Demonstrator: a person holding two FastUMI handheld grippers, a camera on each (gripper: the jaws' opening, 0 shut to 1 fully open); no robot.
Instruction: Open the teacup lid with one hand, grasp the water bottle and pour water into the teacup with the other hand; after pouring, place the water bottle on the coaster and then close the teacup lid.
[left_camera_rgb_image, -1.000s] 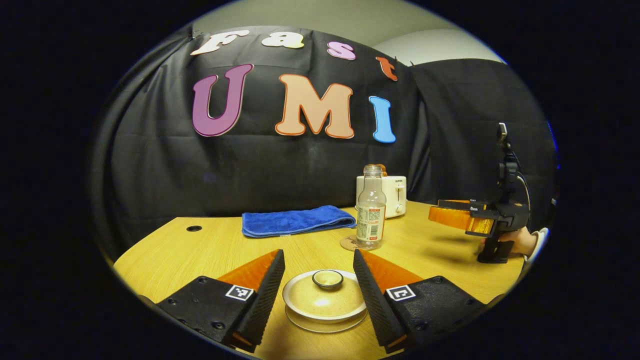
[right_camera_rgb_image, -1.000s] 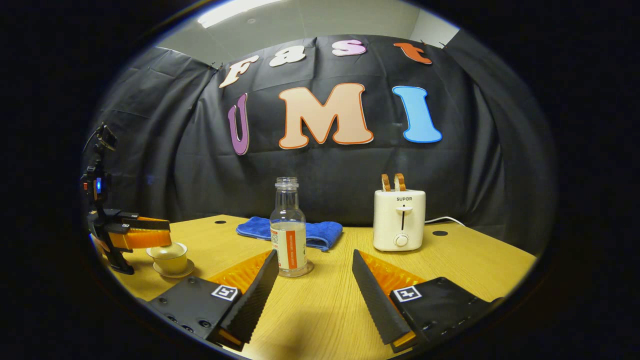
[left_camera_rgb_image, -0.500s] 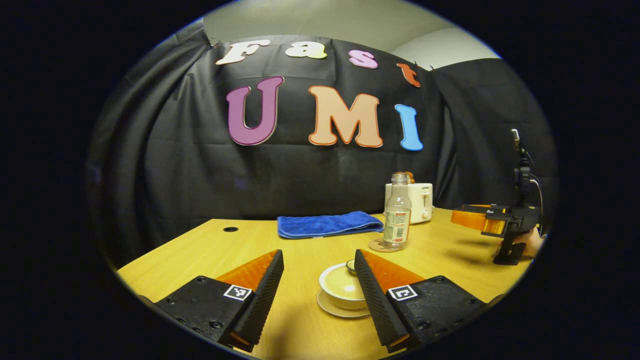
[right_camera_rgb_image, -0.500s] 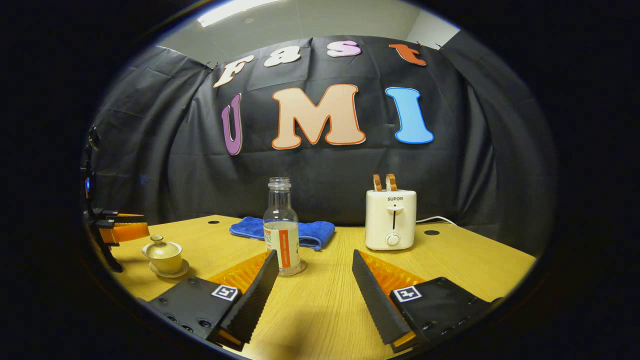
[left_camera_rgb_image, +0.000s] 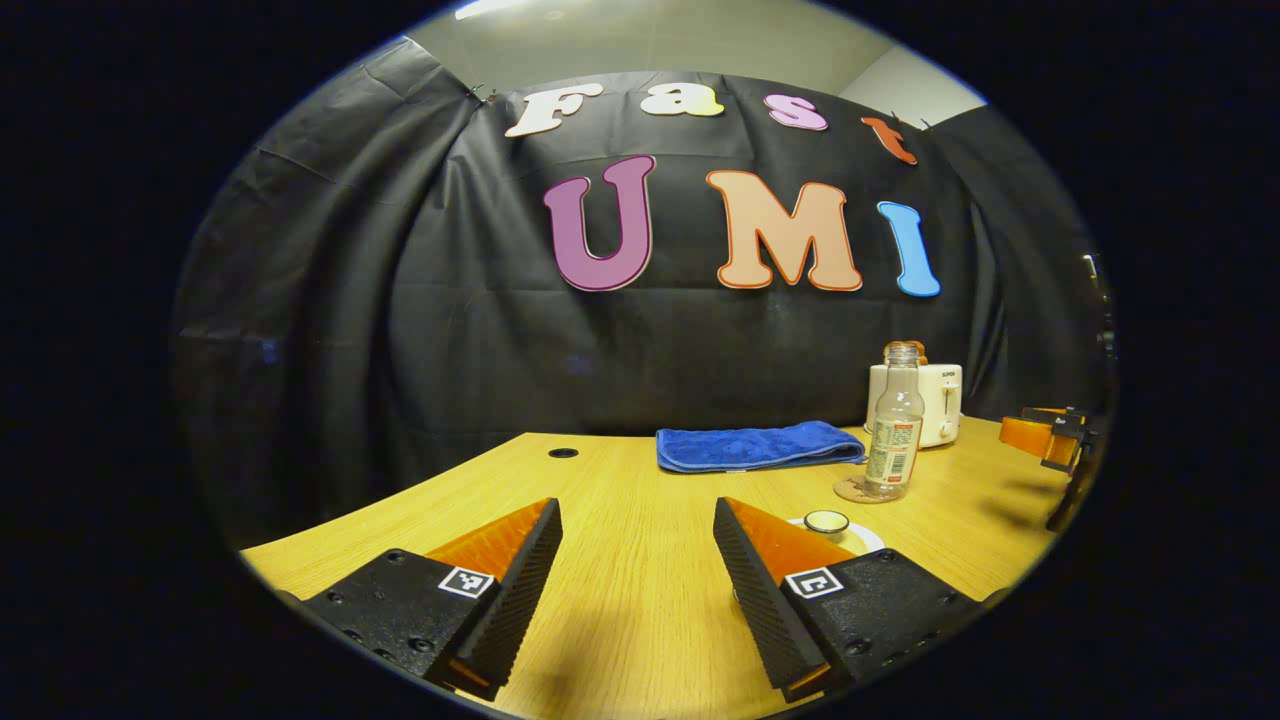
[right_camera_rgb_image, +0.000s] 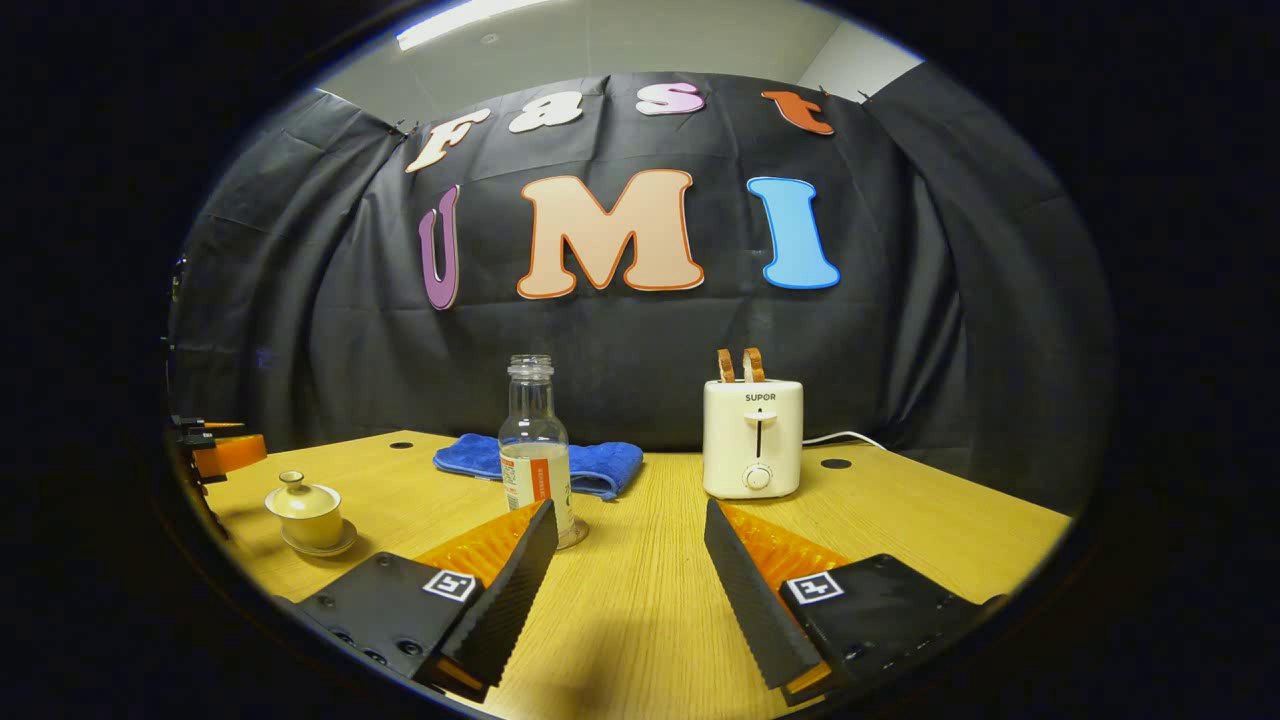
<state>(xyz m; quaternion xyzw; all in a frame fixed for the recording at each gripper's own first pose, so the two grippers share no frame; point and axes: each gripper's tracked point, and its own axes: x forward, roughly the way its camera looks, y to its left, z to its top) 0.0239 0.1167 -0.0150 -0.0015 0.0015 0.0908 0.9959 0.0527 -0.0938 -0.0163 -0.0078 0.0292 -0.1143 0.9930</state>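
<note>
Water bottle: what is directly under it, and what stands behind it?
The water bottle stands on a round coaster on the table. In the left gripper view a white toaster stands behind it, partly covered; in the right gripper view, a blue towel.

A wooden table (right_camera_rgb_image: 930, 520) with round cable holes stands against the black cloth wall (right_camera_rgb_image: 900, 350), above which a pale ceiling (right_camera_rgb_image: 620, 40) carries a lit strip light (right_camera_rgb_image: 460, 20).

Staged recording booth: black cloth wall (right_camera_rgb_image: 640, 340), wooden table (right_camera_rgb_image: 650, 590), toaster (right_camera_rgb_image: 752, 438), towel (right_camera_rgb_image: 590, 465).
</note>
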